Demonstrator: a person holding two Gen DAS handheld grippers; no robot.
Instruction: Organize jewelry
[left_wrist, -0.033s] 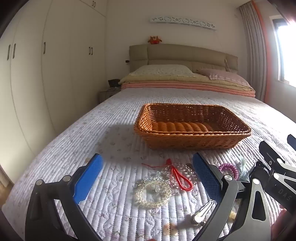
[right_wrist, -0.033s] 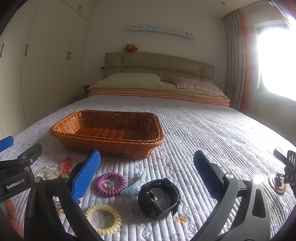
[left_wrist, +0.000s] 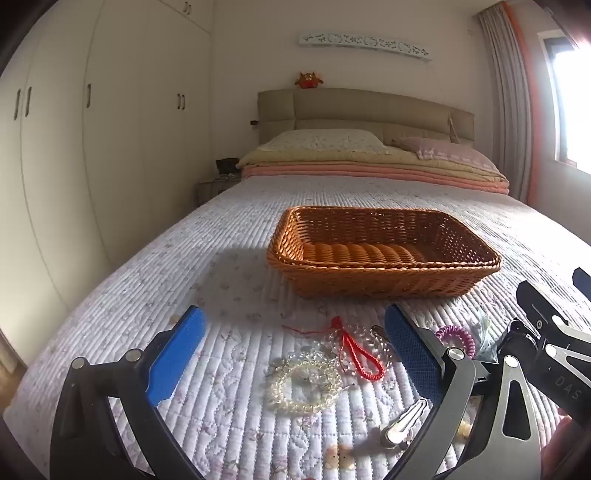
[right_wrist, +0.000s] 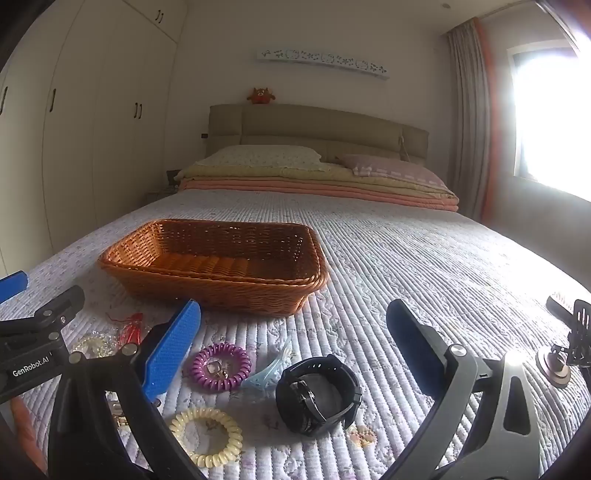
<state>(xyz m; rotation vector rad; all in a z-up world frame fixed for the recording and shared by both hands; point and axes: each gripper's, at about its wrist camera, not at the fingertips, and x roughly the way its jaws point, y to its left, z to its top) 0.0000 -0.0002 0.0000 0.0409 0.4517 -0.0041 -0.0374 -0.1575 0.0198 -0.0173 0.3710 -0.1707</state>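
I'm at the start: both my left hand-held gripper (left_wrist: 295, 350) and right hand-held gripper (right_wrist: 295, 339) gape wide and empty, jewelry at lower centre, so next I close on the watch (right_wrist: 318, 393) for the basket (right_wrist: 221, 291).

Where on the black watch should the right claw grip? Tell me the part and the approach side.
Grip the black watch by its near band, probably from above. It lies curled in a closed loop on the quilt, so one finger can drop inside the loop and the other outside. The right claw is open, holding nothing.
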